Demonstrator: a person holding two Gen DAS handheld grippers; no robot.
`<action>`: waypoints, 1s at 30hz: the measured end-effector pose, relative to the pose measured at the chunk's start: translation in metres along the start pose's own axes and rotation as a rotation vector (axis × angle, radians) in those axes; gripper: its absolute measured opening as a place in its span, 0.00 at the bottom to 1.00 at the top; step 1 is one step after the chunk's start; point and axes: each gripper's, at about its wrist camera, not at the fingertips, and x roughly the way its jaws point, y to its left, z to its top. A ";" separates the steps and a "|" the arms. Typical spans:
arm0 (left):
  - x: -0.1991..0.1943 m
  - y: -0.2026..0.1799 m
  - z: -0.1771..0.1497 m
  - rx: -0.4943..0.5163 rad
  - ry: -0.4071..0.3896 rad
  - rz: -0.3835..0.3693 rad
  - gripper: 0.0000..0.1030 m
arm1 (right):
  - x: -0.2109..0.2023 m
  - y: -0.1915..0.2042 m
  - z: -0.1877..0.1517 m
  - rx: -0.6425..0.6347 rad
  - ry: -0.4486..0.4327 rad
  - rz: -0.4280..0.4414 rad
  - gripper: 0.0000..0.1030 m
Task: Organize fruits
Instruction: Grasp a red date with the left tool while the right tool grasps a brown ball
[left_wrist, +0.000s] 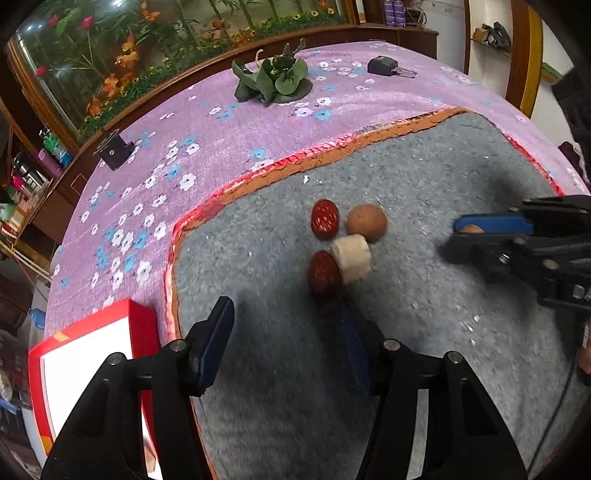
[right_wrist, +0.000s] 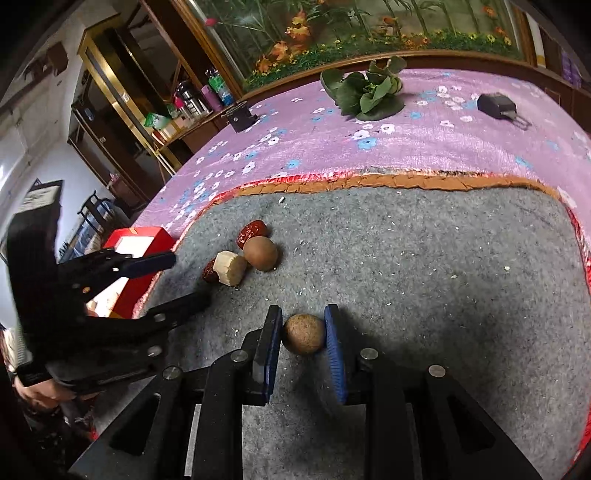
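On the grey mat (left_wrist: 406, 177) lie two red dates (left_wrist: 325, 219) (left_wrist: 324, 274), a brown round fruit (left_wrist: 366, 223) and a pale cut chunk (left_wrist: 351, 258), bunched together. My left gripper (left_wrist: 286, 312) is open just in front of the nearer date, empty. My right gripper (right_wrist: 303, 317) is shut on a second brown round fruit (right_wrist: 304, 333), at the mat. It also shows in the left wrist view (left_wrist: 458, 232) at the right. The same pile shows in the right wrist view: dates (right_wrist: 253, 232), round fruit (right_wrist: 260, 253), chunk (right_wrist: 231, 267).
A red and white box (left_wrist: 92, 354) stands at the mat's left edge on the purple flowered cloth (left_wrist: 221, 122). A leafy green vegetable (left_wrist: 275, 77), a dark key fob (left_wrist: 388, 67) and a small black block (left_wrist: 114, 149) lie farther back.
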 end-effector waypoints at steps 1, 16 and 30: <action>0.001 0.000 0.002 0.002 -0.001 -0.001 0.52 | 0.000 -0.001 0.000 0.007 0.001 0.007 0.24; 0.012 -0.006 0.027 -0.006 -0.004 -0.057 0.43 | -0.001 -0.001 -0.001 0.012 0.011 0.017 0.24; 0.021 -0.014 0.040 -0.040 -0.010 -0.060 0.50 | -0.002 0.020 -0.007 -0.122 0.031 -0.058 0.31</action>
